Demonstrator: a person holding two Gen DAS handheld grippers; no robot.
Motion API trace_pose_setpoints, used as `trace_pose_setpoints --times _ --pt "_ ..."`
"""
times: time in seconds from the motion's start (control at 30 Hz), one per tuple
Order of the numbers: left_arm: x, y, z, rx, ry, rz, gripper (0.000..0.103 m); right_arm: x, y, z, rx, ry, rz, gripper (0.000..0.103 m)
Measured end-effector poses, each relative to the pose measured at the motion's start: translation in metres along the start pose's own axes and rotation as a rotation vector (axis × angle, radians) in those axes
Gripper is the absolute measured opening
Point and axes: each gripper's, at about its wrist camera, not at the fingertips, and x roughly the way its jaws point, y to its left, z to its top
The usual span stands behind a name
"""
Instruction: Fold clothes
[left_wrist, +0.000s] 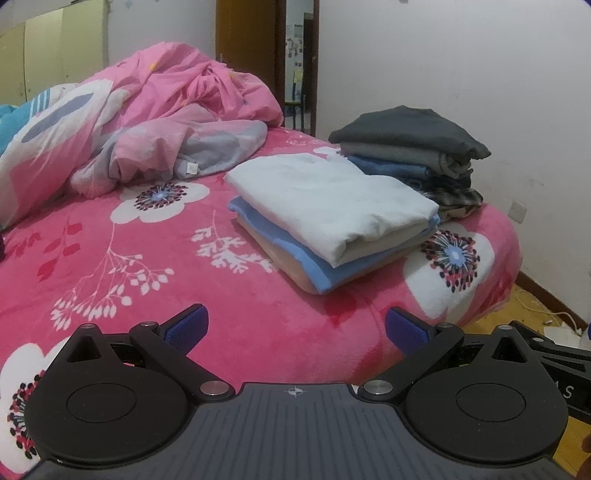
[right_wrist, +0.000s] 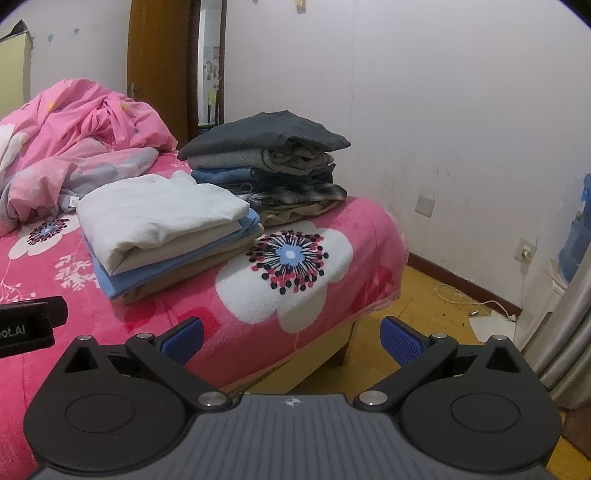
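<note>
A folded white garment (left_wrist: 328, 199) (right_wrist: 159, 210) tops a small pile with a blue and a beige piece under it, on the pink flowered bed (left_wrist: 155, 266) (right_wrist: 295, 284). Behind it a taller stack of folded dark clothes (left_wrist: 410, 155) (right_wrist: 269, 162) stands near the bed's far corner. My left gripper (left_wrist: 295, 328) hangs open over the bed's near part, short of the white pile, with nothing between its blue pads. My right gripper (right_wrist: 291, 334) is open too, over the bed's near corner and the floor, empty.
A crumpled pink quilt (left_wrist: 147, 110) (right_wrist: 74, 140) fills the back left of the bed. A white wall (right_wrist: 443, 129) runs along the right, with a cable (right_wrist: 469, 299) and paper on the yellow floor. A wooden door (right_wrist: 159, 66) stands behind. The other gripper's body (right_wrist: 26, 325) shows at the left.
</note>
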Motion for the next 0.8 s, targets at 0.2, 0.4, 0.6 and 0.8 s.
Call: trace_pose_setpoints --times 0.2,0.4,0.6,0.8 --pt "-0.0011 -0.0006 0.0006 0.006 -0.001 0.008 0.103 0.0013 0.0019 0.0017 -0.014 0.000 0.004 0.103" --pt "-0.0029 0.0006 0.0012 0.003 -0.005 0.014 0.103 0.0006 0.0030 0.0026 -0.021 -0.005 0.008 0.103" --pt "-0.0024 0.0011 0.0008 0.002 0.001 0.012 0.103 -0.0010 0.0043 0.0021 -0.025 -0.010 0.011 0.103" --pt "-0.0030 0.0024 -0.0001 0.002 0.004 0.015 0.103 -0.0015 0.0047 0.0021 -0.028 -0.011 0.011 0.103"
